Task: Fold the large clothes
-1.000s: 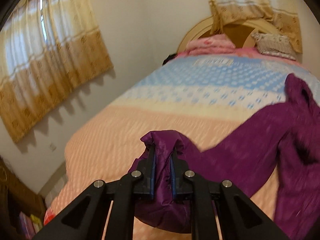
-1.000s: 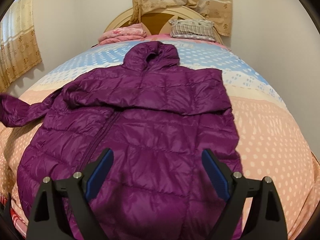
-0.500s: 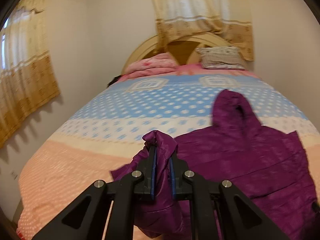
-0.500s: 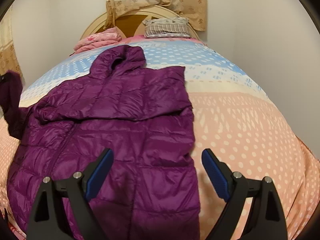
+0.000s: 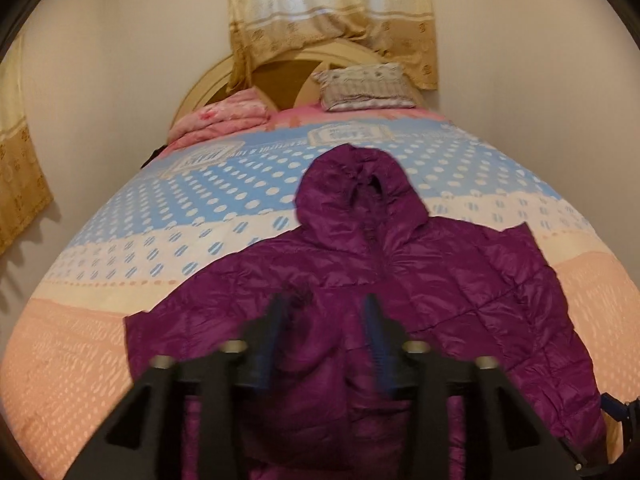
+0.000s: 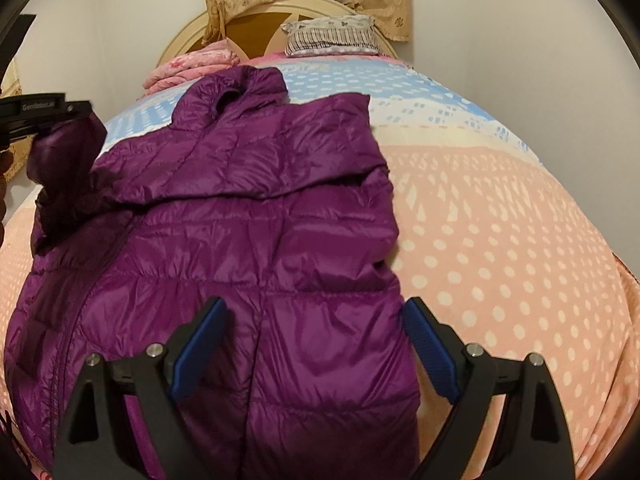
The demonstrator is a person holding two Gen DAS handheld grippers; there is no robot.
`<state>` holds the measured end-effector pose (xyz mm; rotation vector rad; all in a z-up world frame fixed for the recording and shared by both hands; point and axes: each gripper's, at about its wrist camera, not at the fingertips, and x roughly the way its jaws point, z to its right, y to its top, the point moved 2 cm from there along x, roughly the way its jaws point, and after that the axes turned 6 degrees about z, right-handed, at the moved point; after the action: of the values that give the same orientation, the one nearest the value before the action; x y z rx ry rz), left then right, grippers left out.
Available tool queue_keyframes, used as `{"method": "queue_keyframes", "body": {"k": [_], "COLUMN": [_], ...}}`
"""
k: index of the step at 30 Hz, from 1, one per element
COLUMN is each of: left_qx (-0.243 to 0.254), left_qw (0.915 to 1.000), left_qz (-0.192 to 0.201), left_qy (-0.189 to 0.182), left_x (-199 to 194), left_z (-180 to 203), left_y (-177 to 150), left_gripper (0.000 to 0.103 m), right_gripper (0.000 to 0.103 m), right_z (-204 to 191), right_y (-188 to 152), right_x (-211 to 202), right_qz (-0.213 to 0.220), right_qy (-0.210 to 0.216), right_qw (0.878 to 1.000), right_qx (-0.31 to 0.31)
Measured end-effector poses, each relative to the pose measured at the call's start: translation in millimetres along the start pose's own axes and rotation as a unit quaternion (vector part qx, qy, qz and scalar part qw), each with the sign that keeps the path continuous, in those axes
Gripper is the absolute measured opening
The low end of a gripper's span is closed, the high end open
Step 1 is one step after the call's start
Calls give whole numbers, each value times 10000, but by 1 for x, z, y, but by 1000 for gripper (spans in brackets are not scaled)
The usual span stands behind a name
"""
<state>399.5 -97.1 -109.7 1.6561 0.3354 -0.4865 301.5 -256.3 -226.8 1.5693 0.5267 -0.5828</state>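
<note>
Held in my left hand, the hand-held gripper [image 5: 326, 320] has its two fingers apart, and it looks blurred in its own camera. Purple cloth fills the gap between the fingers, but I cannot tell if the pads touch it. In the right wrist view, a sleeve [image 6: 64, 152] of the jacket is raised at the far left edge, just under a black part of this left hand-held gripper, and it hangs above the bed.

The right hand-held gripper [image 6: 314, 332] is wide open and holds nothing. It hovers over the lower right part of the purple jacket [image 6: 260, 240]. Its left finger is above the cloth and its right finger is near the right edge of the jacket.

The jacket is a quilted one with a hood [image 5: 352, 192]. It lies spread on the bed [image 5: 80, 360] with the hood pointing to the headboard [image 5: 280, 68]. The other sleeve [image 6: 280, 152] is folded across the chest.

The bed cover is blue with white dots near the hood and peach with pale dots nearer to me. A grey patterned pillow [image 5: 364, 86] and a folded pink blanket [image 5: 224, 118] lie at the head of the bed. A beige curtain [image 5: 328, 12] hangs behind them.
</note>
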Motion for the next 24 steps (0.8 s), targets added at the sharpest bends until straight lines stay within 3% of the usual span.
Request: {"method": "queue_keyframes", "body": {"k": [1, 3, 7, 9, 13, 18, 24], "left_qx": [50, 111, 183, 204, 124, -348, -581], "left_qw": [9998, 9990, 9966, 9964, 9975, 9960, 9914], "left_qz": [164, 442, 790, 826, 486, -75, -337], "left_qy": [43, -24, -113, 37, 508, 820, 1125], "left_x": [-6, -14, -32, -35, -20, -4, -1], "left_z": [3, 6, -3, -19, -62, -119, -164], "left_y": [0, 3, 10, 6, -15, -48, -77], "left_gripper": [69, 74, 77, 77, 78, 78, 78], "right_gripper": [92, 92, 92, 92, 92, 92, 92], "right_z": [-1, -1, -2, -4, -16, -48, -92], "right_y": [-1, -1, 6, 15, 38, 71, 100], "right_x": [2, 4, 4, -2, -7, -3, 30], "right_qz": [-22, -38, -102, -58, 24, -21, -106], "right_qy": [-6, -30, -23, 29, 244, 887, 1186], "right_qw": [10000, 10000, 9999, 9999, 9996, 9959, 9922], "right_qx": [-20, -31, -82, -120, -148, -160, -357]}}
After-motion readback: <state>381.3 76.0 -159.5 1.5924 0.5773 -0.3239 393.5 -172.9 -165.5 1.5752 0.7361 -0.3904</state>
